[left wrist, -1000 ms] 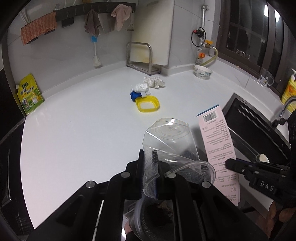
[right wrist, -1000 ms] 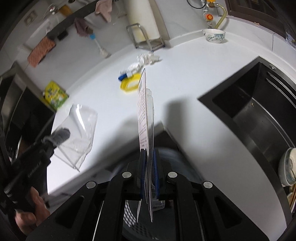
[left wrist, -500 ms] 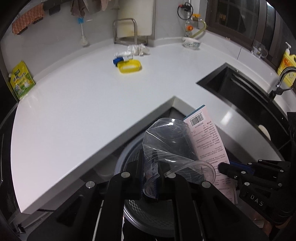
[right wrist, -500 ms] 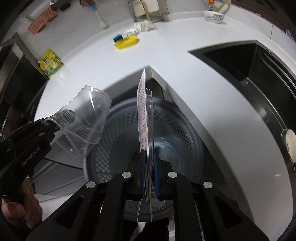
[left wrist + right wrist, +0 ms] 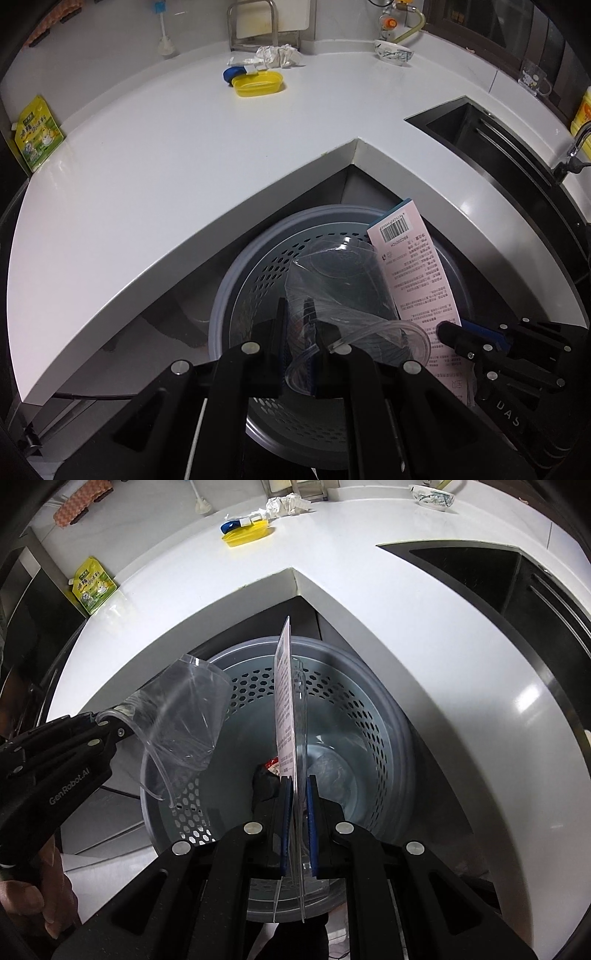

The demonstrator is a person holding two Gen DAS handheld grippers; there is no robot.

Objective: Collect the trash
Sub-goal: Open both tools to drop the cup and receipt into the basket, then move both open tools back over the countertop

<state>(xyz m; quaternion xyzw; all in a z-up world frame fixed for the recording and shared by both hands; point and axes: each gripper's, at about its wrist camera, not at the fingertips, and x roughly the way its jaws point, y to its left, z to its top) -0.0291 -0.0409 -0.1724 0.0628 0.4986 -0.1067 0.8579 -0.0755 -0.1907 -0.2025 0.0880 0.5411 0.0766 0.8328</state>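
Below, round perforated grey bin (image 5: 373, 716), crumpled clear cup (image 5: 332, 280), flat pink card (image 5: 417, 273)

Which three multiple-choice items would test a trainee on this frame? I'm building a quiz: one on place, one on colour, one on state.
1. Where is the clear plastic cup?
A. in the sink
B. above the perforated trash bin
C. on the counter

2. What colour is the shallow dish on the counter?
A. yellow
B. red
C. green

3. What state is the right gripper in?
A. open, empty
B. resting on the counter
C. shut on the pink blister card

Answers:
B, the left gripper holds it over the bin's opening.
A, it is plainly yellow.
C, both fingers clamp the card's lower edge.
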